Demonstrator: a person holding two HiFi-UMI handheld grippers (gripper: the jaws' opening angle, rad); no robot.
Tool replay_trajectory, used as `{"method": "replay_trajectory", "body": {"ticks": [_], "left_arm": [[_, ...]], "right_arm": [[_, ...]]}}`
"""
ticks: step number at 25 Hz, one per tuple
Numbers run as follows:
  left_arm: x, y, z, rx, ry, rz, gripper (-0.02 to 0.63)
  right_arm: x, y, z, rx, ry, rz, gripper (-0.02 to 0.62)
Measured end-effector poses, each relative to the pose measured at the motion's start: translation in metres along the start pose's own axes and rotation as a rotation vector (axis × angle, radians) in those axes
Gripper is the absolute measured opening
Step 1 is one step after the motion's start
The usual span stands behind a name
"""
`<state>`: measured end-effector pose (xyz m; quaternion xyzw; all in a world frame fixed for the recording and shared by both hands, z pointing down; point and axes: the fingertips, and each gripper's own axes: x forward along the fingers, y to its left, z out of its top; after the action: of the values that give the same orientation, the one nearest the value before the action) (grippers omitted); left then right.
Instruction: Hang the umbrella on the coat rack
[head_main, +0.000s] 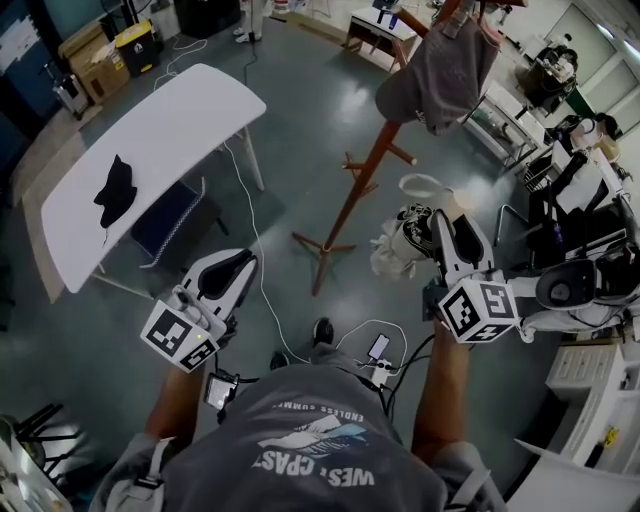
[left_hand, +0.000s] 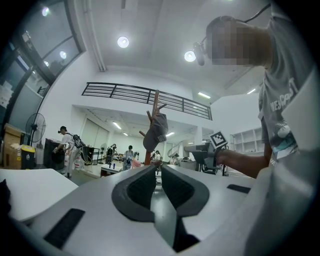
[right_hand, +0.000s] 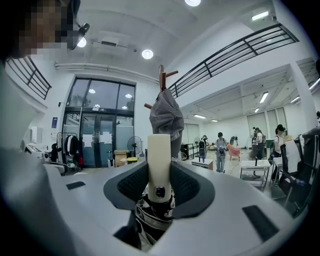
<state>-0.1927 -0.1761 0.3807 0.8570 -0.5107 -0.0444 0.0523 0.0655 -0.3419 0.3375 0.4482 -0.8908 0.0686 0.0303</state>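
Cream-handled striped folding umbrella (right_hand: 159, 150) is clamped in the right tool (right_hand: 159, 172), near the reddish wooden coat rack (head_main: 362, 180) that's got 1 grey cap (head_main: 435, 75) hanging. Left tool (left_hand: 159, 172) is closed, nothing in it.

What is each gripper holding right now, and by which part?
Right gripper grips the umbrella by its cream handle. Left gripper holds nothing; its jaws are together.

floor (head_main: 300, 120): dark grey, glossy | white table (head_main: 180, 130) at left | black balcony railing (left_hand: 125, 92) | round ceiling lights (left_hand: 123, 42) | glass doors (right_hand: 100, 125)
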Motion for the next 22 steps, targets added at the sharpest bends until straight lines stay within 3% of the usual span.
{"method": "replay_trajectory", "body": {"ticks": [22], "left_arm": [[0.020, 0.004, -0.018, -0.023, 0.049, 0.062, 0.048]], "right_arm": [[0.068, -0.048, -0.037, 0.044, 0.063, 0.006, 0.156]]}}
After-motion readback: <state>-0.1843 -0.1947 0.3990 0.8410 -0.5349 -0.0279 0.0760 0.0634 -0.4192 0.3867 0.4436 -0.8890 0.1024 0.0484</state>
